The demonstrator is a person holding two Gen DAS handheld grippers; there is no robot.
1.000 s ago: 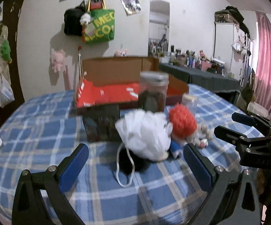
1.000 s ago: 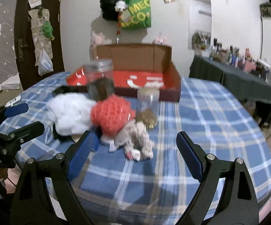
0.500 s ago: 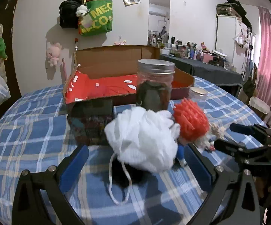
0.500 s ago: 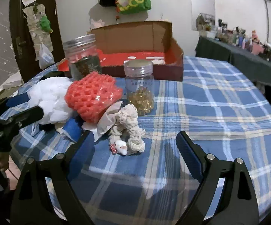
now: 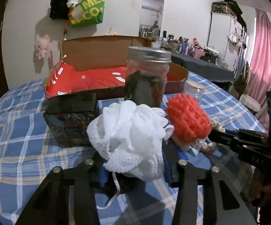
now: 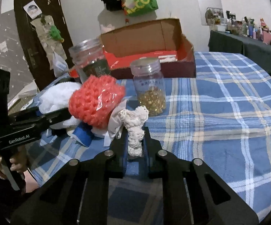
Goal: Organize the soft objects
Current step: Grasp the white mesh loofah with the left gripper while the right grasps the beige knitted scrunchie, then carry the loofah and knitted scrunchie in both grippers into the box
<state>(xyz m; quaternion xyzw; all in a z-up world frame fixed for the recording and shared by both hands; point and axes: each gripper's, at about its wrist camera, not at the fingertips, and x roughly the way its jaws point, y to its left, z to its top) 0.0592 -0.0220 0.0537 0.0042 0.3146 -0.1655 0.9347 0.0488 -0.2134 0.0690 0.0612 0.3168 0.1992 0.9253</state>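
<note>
Nearest, before the open cardboard box (image 6: 154,43), the right gripper (image 6: 135,142) has just closed on the cream crochet toy (image 6: 134,125); the left gripper (image 5: 135,161) has just closed around the white mesh puff (image 5: 129,135). Lift both cleanly, clear of the jars, toward that box.

Free: bare checked tablecloth (image 6: 229,112) right of the cluster | Blocked ahead: pill jar (image 6: 150,90), tall jar (image 5: 146,76), dark box (image 5: 71,120) stand close together | Behind them: open cardboard box (image 6: 154,43) | Left flank: left gripper (image 6: 47,115) beside orange crochet ball (image 6: 96,101)
</note>
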